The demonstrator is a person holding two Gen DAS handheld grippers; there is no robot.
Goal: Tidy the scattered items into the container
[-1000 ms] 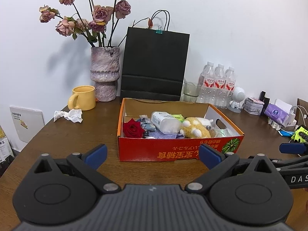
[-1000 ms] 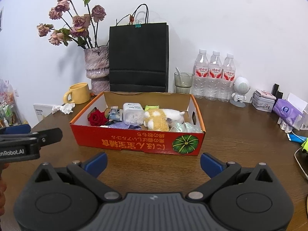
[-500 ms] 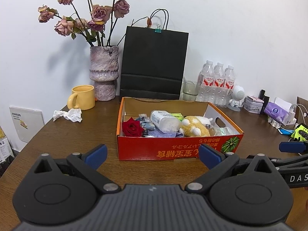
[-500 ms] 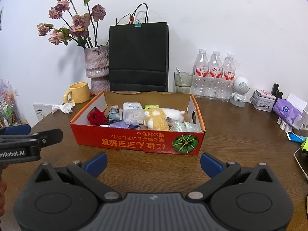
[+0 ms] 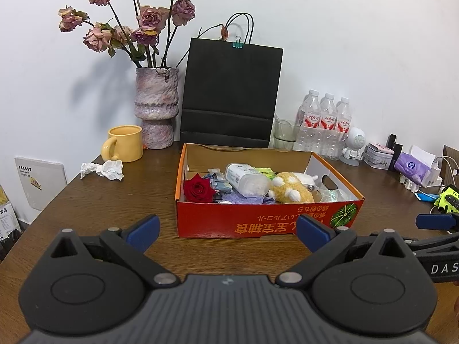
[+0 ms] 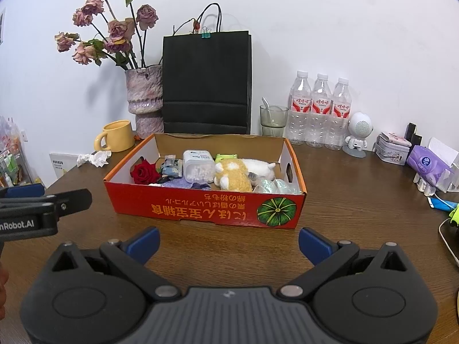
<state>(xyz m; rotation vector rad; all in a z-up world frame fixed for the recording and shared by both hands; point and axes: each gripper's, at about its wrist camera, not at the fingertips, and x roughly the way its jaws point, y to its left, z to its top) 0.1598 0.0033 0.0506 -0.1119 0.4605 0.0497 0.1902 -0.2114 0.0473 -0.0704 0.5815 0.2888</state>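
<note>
Behind box [image 6: 206, 209]: bag [image 6: 206, 80], vase [image 6: 145, 97], mug [image 6: 117, 136].

The tabletop [image 6: 344, 200] is dark wood with visible grain and a slight sheen. The box [image 6: 206, 209] is printed cardboard, its inside plain brown. The bag [image 6: 206, 83] is matt black paper. The vase [image 5: 156, 109] looks rough and stony, the mug [image 5: 126, 143] smooth. The bottles [image 6: 320, 111] are clear plastic.

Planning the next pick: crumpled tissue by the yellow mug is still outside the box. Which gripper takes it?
Left, probably. The crumpled tissue lies left of the red cardboard box, on the left gripper side; the right gripper would cross over. Both are open and empty.
</note>
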